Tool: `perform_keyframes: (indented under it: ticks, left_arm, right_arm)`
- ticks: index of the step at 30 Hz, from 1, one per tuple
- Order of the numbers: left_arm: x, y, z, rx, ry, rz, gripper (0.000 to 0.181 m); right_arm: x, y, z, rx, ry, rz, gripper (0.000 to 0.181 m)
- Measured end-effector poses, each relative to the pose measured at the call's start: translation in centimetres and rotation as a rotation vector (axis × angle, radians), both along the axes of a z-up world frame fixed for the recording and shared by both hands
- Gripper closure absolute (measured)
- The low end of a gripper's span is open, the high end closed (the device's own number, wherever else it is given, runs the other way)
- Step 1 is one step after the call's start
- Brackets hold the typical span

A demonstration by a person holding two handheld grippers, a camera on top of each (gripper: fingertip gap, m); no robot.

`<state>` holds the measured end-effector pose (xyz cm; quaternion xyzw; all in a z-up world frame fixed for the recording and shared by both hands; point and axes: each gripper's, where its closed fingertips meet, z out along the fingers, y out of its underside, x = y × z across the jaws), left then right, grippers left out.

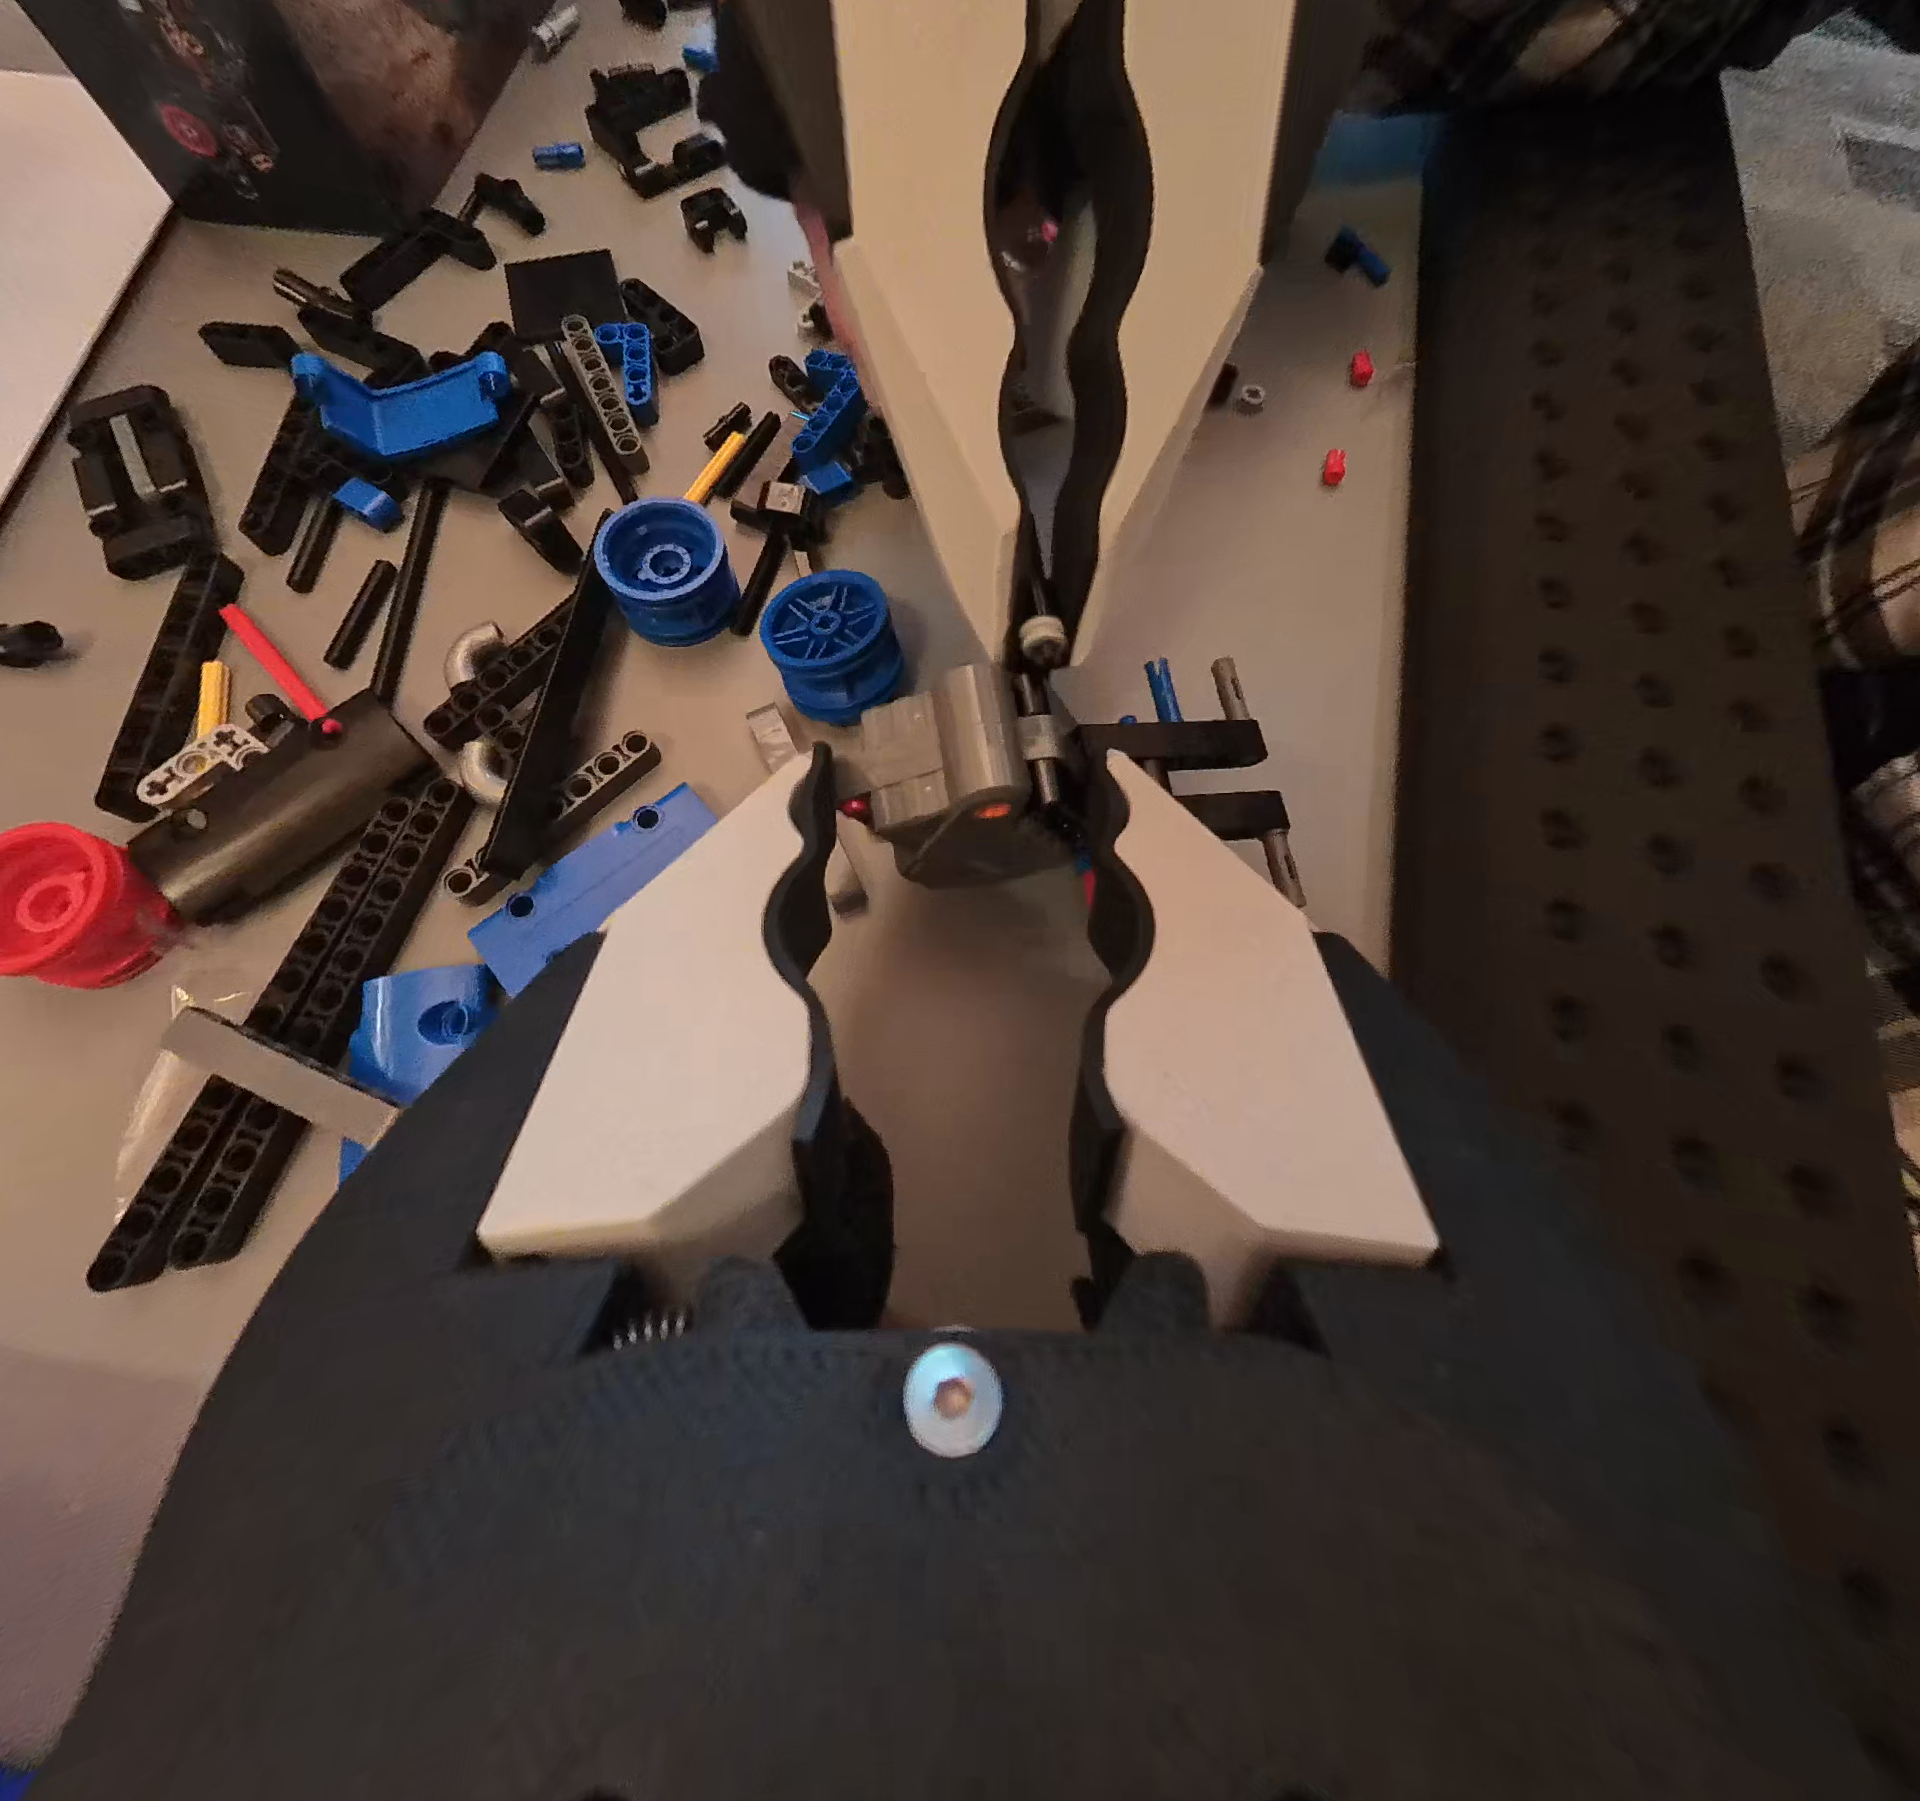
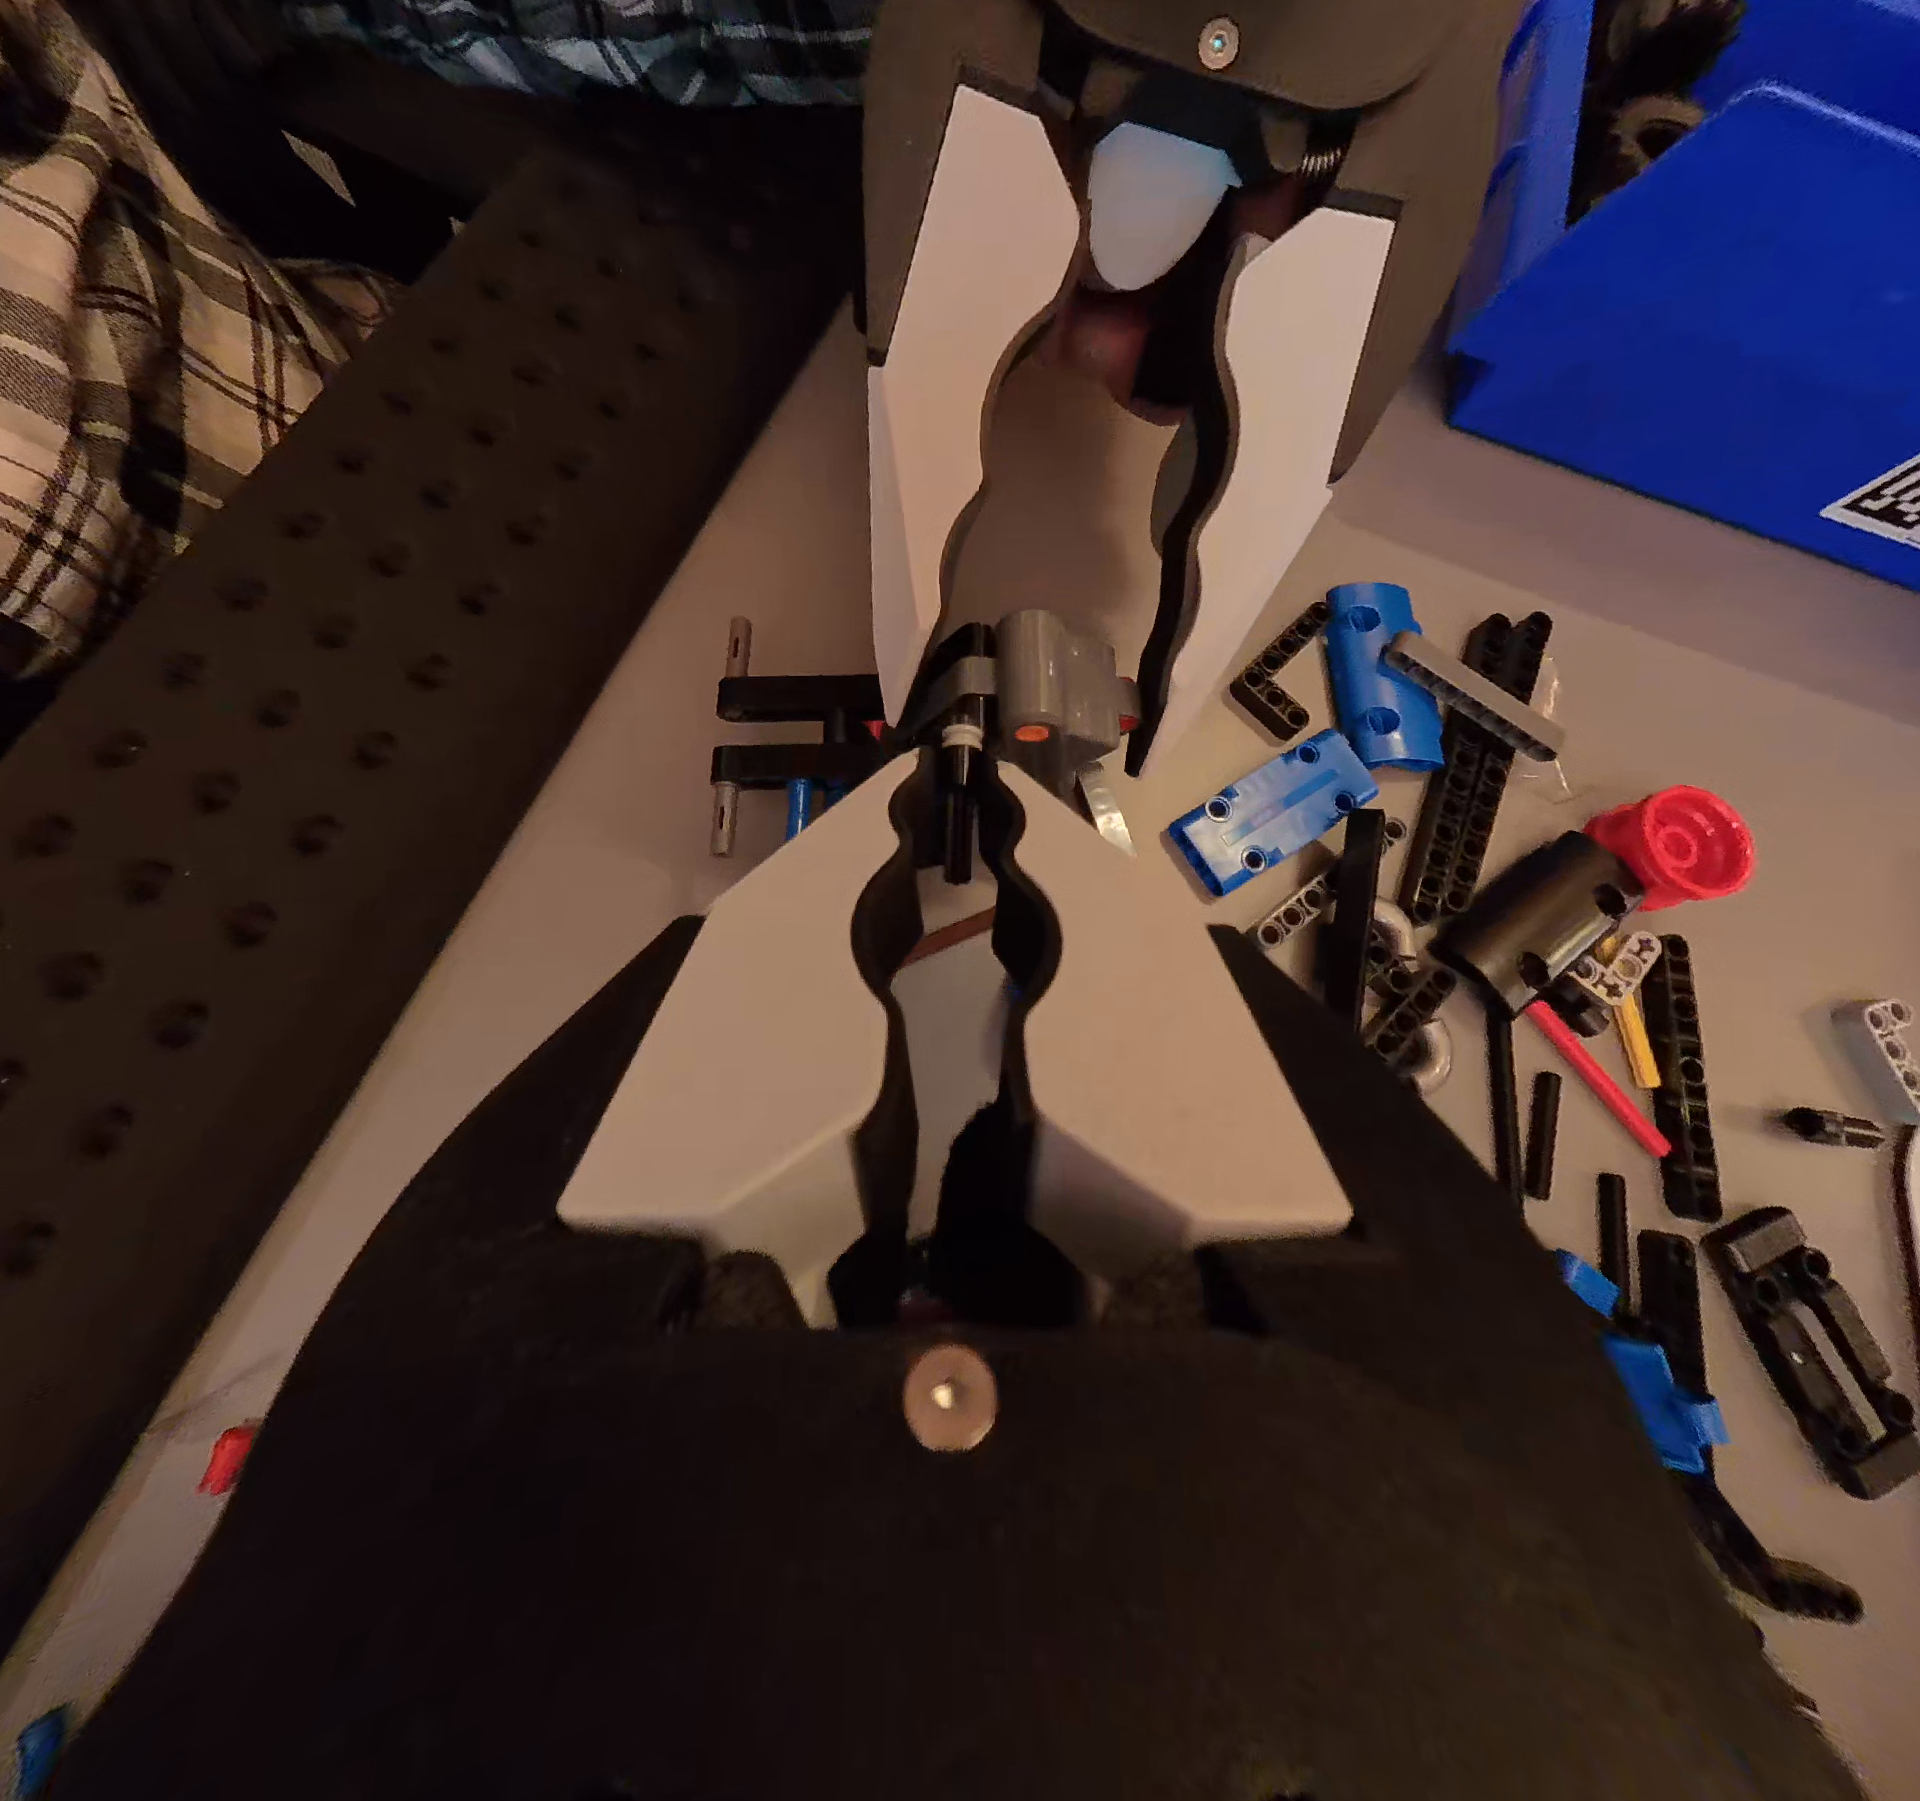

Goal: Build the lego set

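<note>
Left hand-held gripper (image 1: 961, 795), jaws apart, flanks the grey-and-black lego assembly (image 1: 961, 764) just above the bench (image 1: 1320, 380). Opposite, the right hand-held gripper (image 2: 961, 795) is clamped on the assembly's black axle (image 2: 961, 806). Loose pieces (image 1: 499, 463) lie scattered beyond.

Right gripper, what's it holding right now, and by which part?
The right gripper pinches a thin black axle by its near end; the far end sits in the grey motor assembly.

Dim, warm indoor light, right wrist view darker, soft shadows under the loose lego pieces (image 1: 436, 546), wide-angle bending and blur toward every frame edge, centre reasonably sharp
</note>
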<state>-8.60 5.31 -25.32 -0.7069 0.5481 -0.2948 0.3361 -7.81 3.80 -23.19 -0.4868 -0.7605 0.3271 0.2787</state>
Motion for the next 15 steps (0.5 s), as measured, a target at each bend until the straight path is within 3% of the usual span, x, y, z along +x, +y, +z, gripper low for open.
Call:
perform_keyframes:
  ticks: [15]
  left_arm:
    - [0.0, 0.3, 1.3, 0.053, -0.07, -0.008, 0.139]
  right_arm:
    - [-0.2, 0.2, -0.1, 0.003, -0.003, -0.005, 0.176]
